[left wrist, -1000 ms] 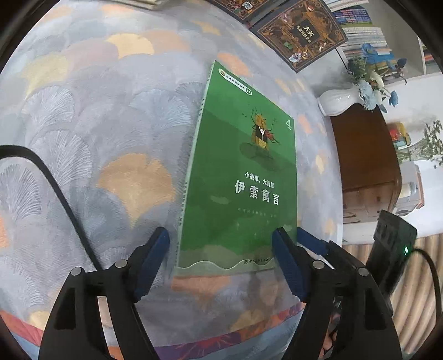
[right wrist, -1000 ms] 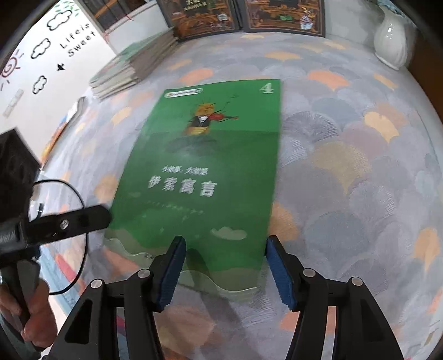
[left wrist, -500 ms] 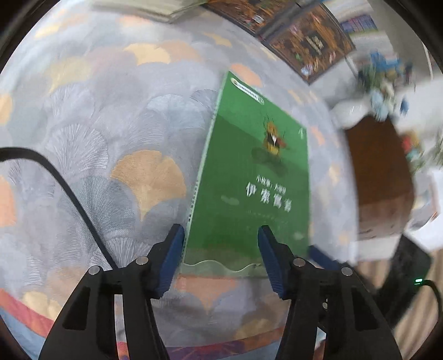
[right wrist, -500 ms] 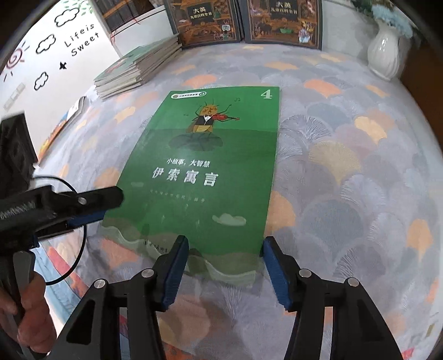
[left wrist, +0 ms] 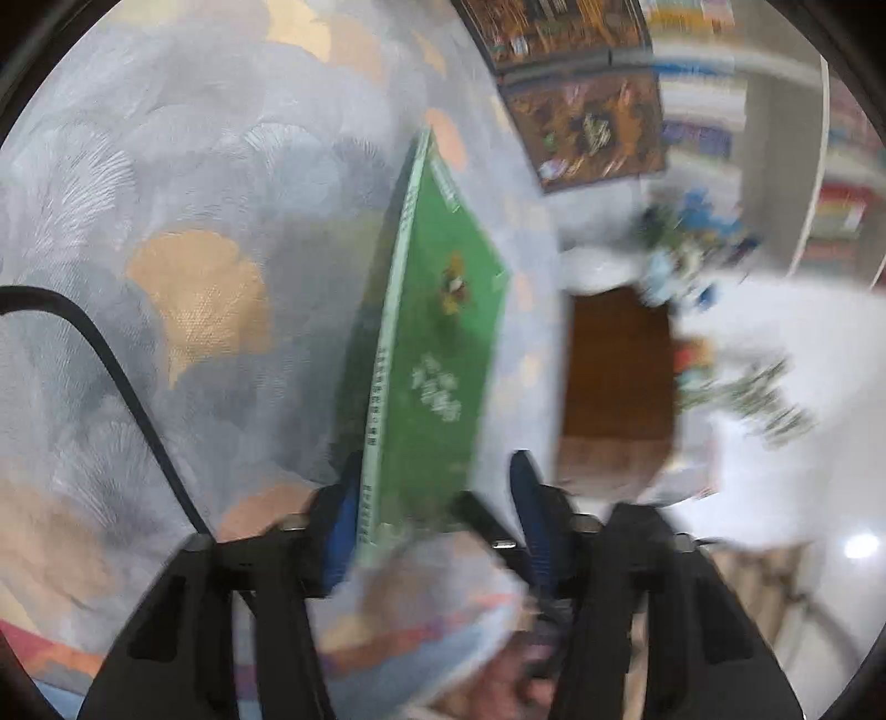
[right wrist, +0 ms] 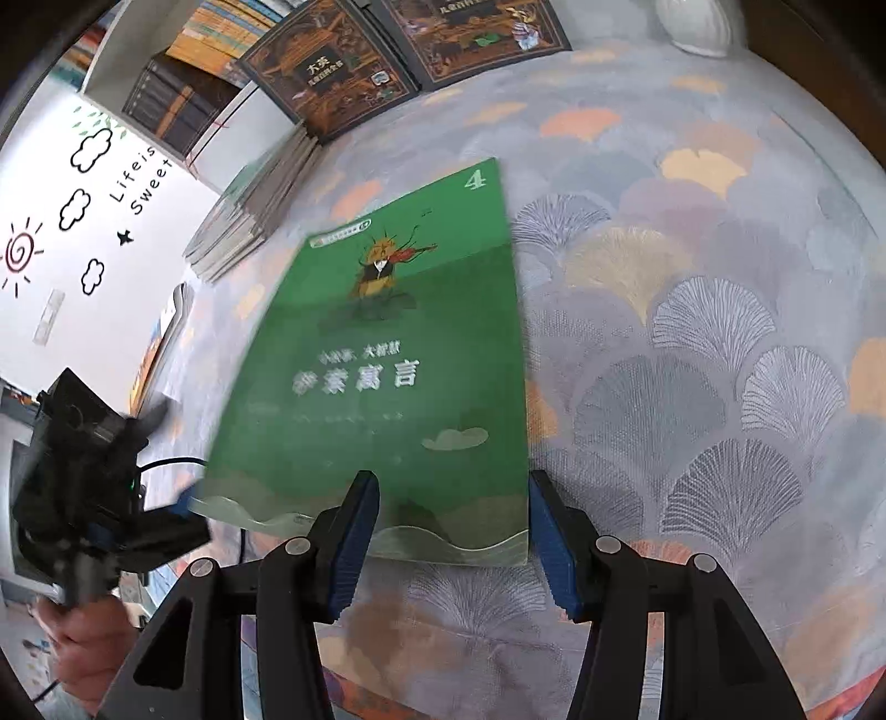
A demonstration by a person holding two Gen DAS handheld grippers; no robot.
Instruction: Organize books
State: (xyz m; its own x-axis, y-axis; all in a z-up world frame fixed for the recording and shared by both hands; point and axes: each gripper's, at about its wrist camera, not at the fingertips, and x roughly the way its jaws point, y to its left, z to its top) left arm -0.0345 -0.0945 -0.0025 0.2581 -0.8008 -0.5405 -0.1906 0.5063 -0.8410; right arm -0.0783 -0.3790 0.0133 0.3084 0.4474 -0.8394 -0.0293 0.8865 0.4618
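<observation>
Green book [right wrist: 387, 354] tilted off patterned counter [right wrist: 692, 332], left gripper [left wrist: 432, 520] just closing, pinching its 6 o'clock corner, right gripper [right wrist: 451, 531] spread astride its edge.

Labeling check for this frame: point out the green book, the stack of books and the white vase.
green book [right wrist: 398, 354], right wrist view, middle of the front cover.
stack of books [right wrist: 260, 205], right wrist view, page edges of the pile.
white vase [right wrist: 695, 25], right wrist view, its body.

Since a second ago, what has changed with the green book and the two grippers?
The left gripper has rolled and its jaws have been closing around the green book, whose spine side now tips up off the tablecloth; whether the pads press yet is unclear through the blur. The right gripper has narrowed slightly, astride the near edge. The book stack stayed put.
</observation>
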